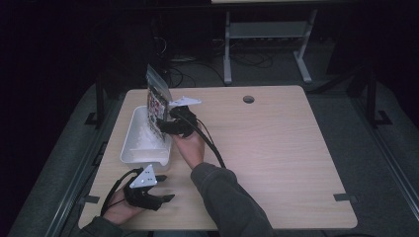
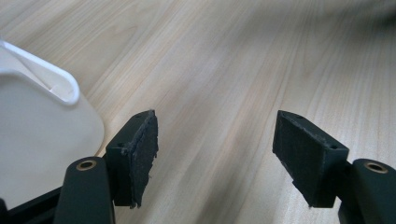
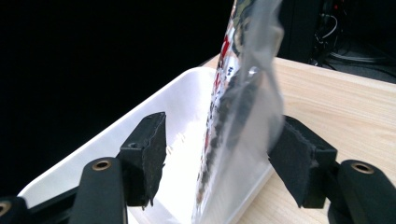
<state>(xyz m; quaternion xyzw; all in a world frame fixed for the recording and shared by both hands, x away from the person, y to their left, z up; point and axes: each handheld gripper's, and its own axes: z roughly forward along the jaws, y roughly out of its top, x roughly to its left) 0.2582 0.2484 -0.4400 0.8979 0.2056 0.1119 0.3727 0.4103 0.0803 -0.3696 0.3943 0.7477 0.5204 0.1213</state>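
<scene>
Fingers [image 3: 149, 154] of the right gripper [image 3: 219, 158] stand apart around an upright bag [image 3: 243, 107] over a white tub [image 1: 143, 140]; left gripper [image 2: 215, 154] gapes, empty.

Legible text: none. The printed bag [image 1: 157, 101] at my right gripper [image 3: 217, 154] carries red and dark markings, too blurred to read.

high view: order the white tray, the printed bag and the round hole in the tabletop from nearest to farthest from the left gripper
1. White tray: just beyond the left gripper, at the table's left side.
2. Printed bag: standing at the tray's far end, by the right gripper.
3. Round hole: near the table's far edge, off to the right.
</scene>
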